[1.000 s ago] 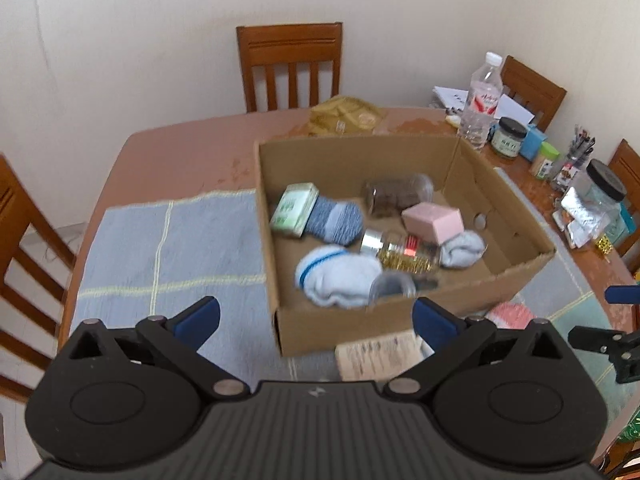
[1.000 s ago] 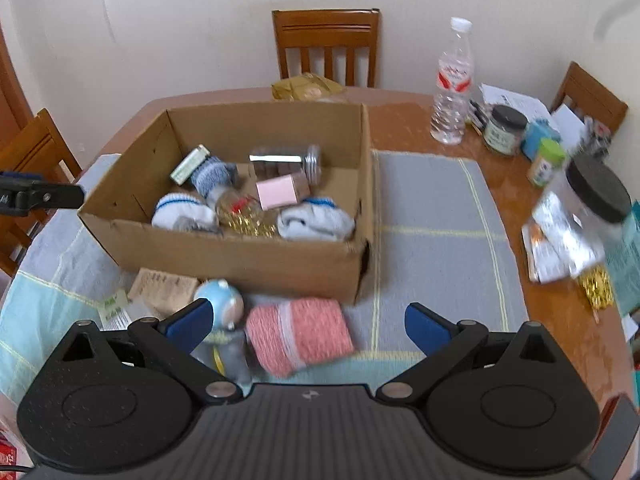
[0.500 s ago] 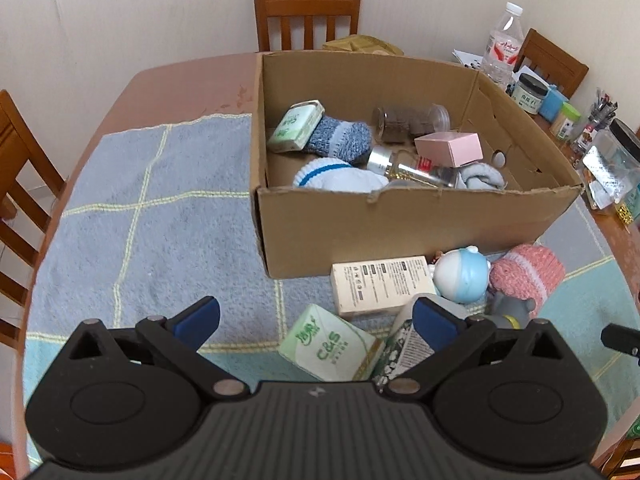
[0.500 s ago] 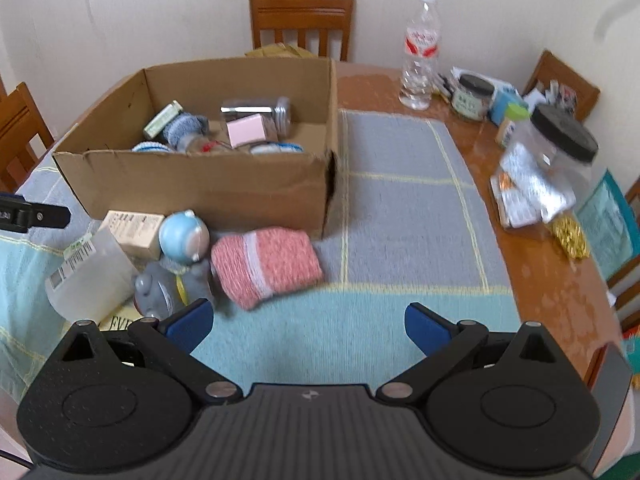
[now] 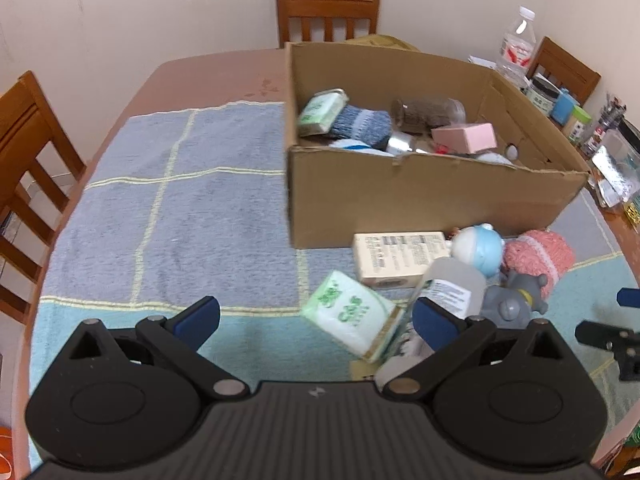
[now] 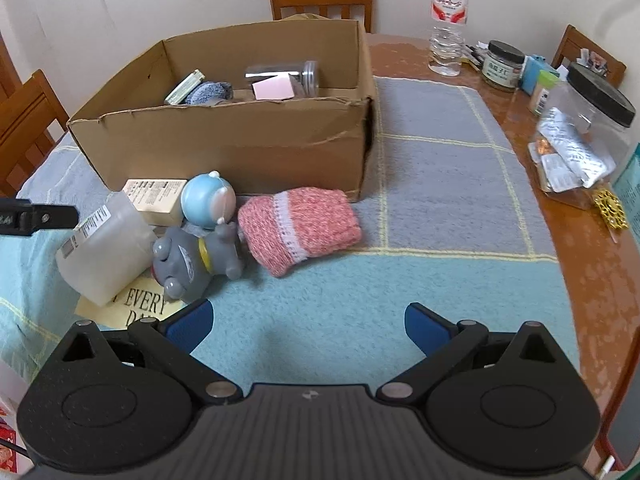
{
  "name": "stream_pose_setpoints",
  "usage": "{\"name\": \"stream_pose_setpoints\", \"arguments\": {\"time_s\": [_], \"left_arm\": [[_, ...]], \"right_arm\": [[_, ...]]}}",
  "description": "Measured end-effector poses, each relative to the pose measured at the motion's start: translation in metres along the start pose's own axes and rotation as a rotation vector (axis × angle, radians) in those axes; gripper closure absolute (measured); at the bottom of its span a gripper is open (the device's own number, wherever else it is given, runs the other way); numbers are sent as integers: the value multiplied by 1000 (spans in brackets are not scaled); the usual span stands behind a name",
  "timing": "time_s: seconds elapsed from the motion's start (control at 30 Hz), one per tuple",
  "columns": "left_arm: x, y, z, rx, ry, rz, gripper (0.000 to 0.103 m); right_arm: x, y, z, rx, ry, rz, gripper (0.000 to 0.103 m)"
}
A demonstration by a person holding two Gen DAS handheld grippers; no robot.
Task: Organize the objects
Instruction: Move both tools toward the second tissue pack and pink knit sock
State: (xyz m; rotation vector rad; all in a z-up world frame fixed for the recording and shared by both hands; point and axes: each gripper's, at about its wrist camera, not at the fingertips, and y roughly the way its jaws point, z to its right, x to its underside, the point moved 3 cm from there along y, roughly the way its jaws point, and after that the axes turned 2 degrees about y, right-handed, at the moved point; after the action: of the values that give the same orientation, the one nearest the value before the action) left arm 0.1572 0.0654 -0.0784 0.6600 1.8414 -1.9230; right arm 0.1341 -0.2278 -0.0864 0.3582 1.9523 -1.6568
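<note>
While both pairs of tongs hang over the near edge of the woven, grid-lined cloth [image 6: 440, 152], neither grips anything: the left gripper [image 5: 316, 318] has its blue-padded fingers spread wide, and the right gripper [image 6: 306, 320] is splayed just as far, over bare turquoise weave.

Going from left to right in the right wrist view, a translucent squarish plastic bottle [image 6: 104, 246] with a barcode label lies on a yellow printed card [image 6: 138, 306]. Touching it is a smooth grey toy figure [image 6: 192, 258] with a yellow collar, tipped on its side. Behind these sits a flat cream carton [image 6: 154, 196], and a glossy round blue-and-white figurine [image 6: 208, 200] leans against it. Next comes a folded, nubbly pink knitted sock [image 6: 298, 230] with a pale band, just beside the front wall of the corrugated cardboard box [image 6: 224, 148]. In the left wrist view a soft white-and-green tissue pack [image 5: 348, 316] lies tilted between the left fingertips.

Inside the box are a blue knitted sock [image 5: 358, 122], a small pink carton [image 5: 466, 138] and a clear cylindrical jar [image 5: 428, 110] on its side. Farther right, on the glossy wooden table [image 6: 568, 232], stand a ribbed water bottle [image 6: 448, 20] and a black-lidded plastic jar [image 6: 588, 120].
</note>
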Motion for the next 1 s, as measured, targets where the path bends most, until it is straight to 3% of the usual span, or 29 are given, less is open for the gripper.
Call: {"name": "stream_pose_setpoints", "arguments": {"time_s": [0.27,0.47,0.73,0.9,1.0], "left_arm": [[8,14,-18,25,4,-53,1],[8,28,-11,70,92,-89,1],[4,46,-2,196,195,-141,1],[5,62,6,192,272,-169,1],[3,69,5,198,263,-178,1]], "right_arm": [[-27,21,-1,18,11,12,0],[-53,40,-3,19,20,-4,0],[-71,60,-8,-6,3,-51,0],[-76,75,-13,-7,-23,-90,0],[-77,83,-16,-1,-40,-105,0]]}}
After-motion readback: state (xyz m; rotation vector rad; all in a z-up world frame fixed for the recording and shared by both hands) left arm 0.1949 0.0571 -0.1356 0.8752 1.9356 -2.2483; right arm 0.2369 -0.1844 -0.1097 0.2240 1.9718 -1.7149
